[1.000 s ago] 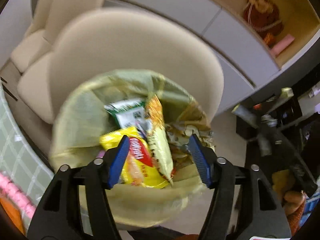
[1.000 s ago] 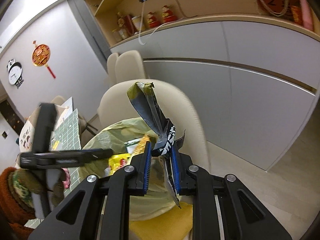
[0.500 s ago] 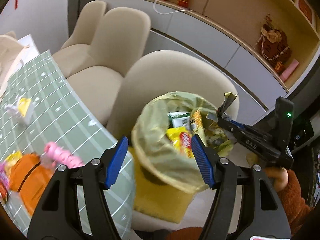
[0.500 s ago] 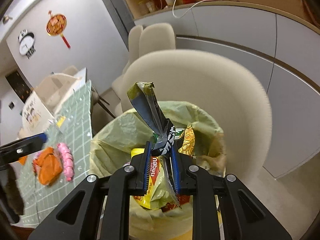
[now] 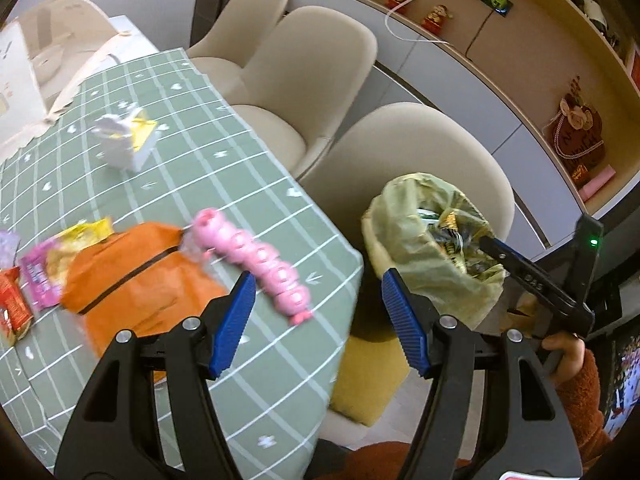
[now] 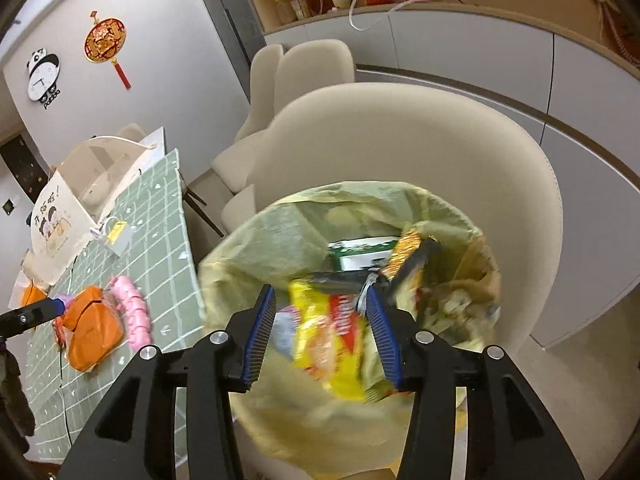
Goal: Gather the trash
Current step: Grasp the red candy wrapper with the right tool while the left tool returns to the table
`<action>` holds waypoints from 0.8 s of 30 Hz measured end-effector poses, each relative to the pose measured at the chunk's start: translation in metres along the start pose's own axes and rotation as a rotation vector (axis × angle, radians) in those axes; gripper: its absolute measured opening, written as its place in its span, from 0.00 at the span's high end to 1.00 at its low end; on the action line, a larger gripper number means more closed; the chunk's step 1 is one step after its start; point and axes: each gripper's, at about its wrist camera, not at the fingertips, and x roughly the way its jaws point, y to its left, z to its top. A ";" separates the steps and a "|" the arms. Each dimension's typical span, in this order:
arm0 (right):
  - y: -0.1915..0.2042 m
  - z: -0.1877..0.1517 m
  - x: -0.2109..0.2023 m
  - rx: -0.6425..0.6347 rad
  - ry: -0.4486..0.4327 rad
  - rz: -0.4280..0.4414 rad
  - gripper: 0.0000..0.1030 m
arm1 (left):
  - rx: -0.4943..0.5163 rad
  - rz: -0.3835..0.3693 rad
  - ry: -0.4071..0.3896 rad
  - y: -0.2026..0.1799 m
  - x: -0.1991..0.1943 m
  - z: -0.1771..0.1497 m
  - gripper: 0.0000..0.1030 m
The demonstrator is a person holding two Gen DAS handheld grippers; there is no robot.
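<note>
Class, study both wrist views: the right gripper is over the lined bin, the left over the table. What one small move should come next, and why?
Probably lower the left gripper, open and empty, onto the pink wrapper just ahead on the green tablecloth. The right gripper has just been opening over the bin bag, its dark wrapper now lying inside, so the table litter is next.

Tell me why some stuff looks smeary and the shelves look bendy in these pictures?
Left wrist view: the pink toy and orange packet on the table are smeared by motion blur, and the wide lens bends the wall shelf. Right wrist view: the yellow wrapper in the trash bag is blurred, while the right hand-held gripper stays sharp.
</note>
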 end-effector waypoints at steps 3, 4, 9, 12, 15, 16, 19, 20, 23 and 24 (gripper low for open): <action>0.031 -0.011 -0.014 -0.009 -0.047 0.046 0.56 | -0.010 0.021 -0.014 0.027 -0.014 -0.010 0.39; 0.038 -0.011 -0.015 -0.011 -0.057 0.057 0.56 | -0.019 0.032 -0.023 0.038 -0.020 -0.014 0.39; 0.102 -0.028 -0.018 -0.063 -0.070 0.112 0.49 | -0.025 0.118 -0.073 0.096 -0.052 -0.037 0.39; 0.145 -0.041 -0.012 -0.115 -0.020 0.123 0.49 | -0.059 0.182 -0.082 0.143 -0.068 -0.055 0.39; 0.182 -0.054 -0.009 -0.178 0.009 0.129 0.49 | -0.138 0.220 -0.097 0.193 -0.087 -0.069 0.39; 0.196 -0.058 -0.008 -0.199 0.022 0.132 0.49 | -0.166 0.229 -0.104 0.209 -0.093 -0.072 0.39; 0.221 -0.069 -0.001 -0.216 0.067 0.148 0.49 | -0.227 0.248 -0.122 0.247 -0.107 -0.080 0.39; 0.230 -0.074 0.002 -0.222 0.085 0.154 0.49 | -0.247 0.252 -0.128 0.261 -0.111 -0.083 0.39; 0.262 -0.089 0.013 -0.271 0.123 0.126 0.49 | -0.276 0.250 -0.139 0.288 -0.118 -0.090 0.39; 0.271 -0.092 0.017 -0.286 0.131 0.125 0.49 | -0.280 0.251 -0.138 0.296 -0.120 -0.092 0.39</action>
